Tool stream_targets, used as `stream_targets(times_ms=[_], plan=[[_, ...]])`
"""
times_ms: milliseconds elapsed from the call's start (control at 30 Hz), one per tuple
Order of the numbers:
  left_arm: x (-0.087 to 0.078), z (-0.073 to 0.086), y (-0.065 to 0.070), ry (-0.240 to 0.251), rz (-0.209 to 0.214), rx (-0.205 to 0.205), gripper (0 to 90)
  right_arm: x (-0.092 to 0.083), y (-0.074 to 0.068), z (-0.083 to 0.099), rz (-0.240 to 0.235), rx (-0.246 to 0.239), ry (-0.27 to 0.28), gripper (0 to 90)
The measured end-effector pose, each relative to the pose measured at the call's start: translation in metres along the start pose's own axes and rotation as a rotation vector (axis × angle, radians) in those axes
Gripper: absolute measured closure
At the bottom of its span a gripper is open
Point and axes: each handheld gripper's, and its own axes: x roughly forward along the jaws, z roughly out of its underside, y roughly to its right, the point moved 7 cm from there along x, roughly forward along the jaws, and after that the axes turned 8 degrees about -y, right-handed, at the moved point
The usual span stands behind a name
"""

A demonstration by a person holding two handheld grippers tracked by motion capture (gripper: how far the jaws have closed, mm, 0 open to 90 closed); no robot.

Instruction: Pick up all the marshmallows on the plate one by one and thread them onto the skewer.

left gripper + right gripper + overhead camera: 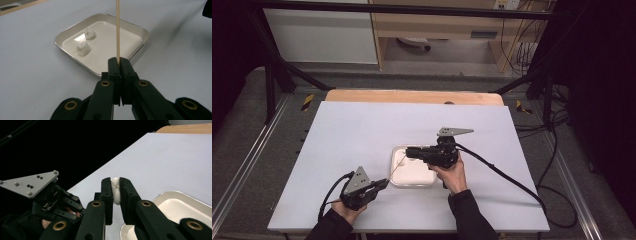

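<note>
Pinching a white, squashed marshmallow (115, 191), right tongs (115, 192) clamp it.

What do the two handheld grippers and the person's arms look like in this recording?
Both the left gripper and the right gripper are black, each with two flat black jaws on linkage arms with brass-coloured pivot rings. Each carries a grey three-cornered plate on top, dotted with small screws, and trails a black cable. The person wears dark long sleeves down to the wrists.

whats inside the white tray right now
Two white marshmallow-like lumps lie in the tray. The skewer in the left tongs covers a thin strip; the near corner is hidden.
</note>
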Motion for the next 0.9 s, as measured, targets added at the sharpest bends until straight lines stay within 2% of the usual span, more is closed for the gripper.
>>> stream_targets(times_ms=[600, 767, 833, 867, 900], plan=[[-0.001, -0.001, 0.001, 0.001, 0.013, -0.019, 89.0, 0.007, -0.003, 0.006, -0.004, -0.015, 0.009, 82.6], [0.000, -0.002, 0.002, 0.003, 0.018, -0.023, 88.9, 0.009, -0.004, 0.009, -0.007, -0.013, -0.004, 82.5], [-0.002, -0.007, 0.002, 0.030, 0.026, -0.033, 89.0, 0.013, -0.005, 0.014, -0.036, -0.006, -0.036, 82.1], [-0.001, -0.008, 0.002, 0.019, 0.013, -0.024, 89.0, 0.017, -0.005, 0.017, -0.034, -0.012, -0.042, 81.9], [0.001, -0.007, 0.002, 0.013, 0.016, -0.033, 89.0, 0.019, -0.006, 0.019, -0.031, -0.011, -0.030, 81.9]])
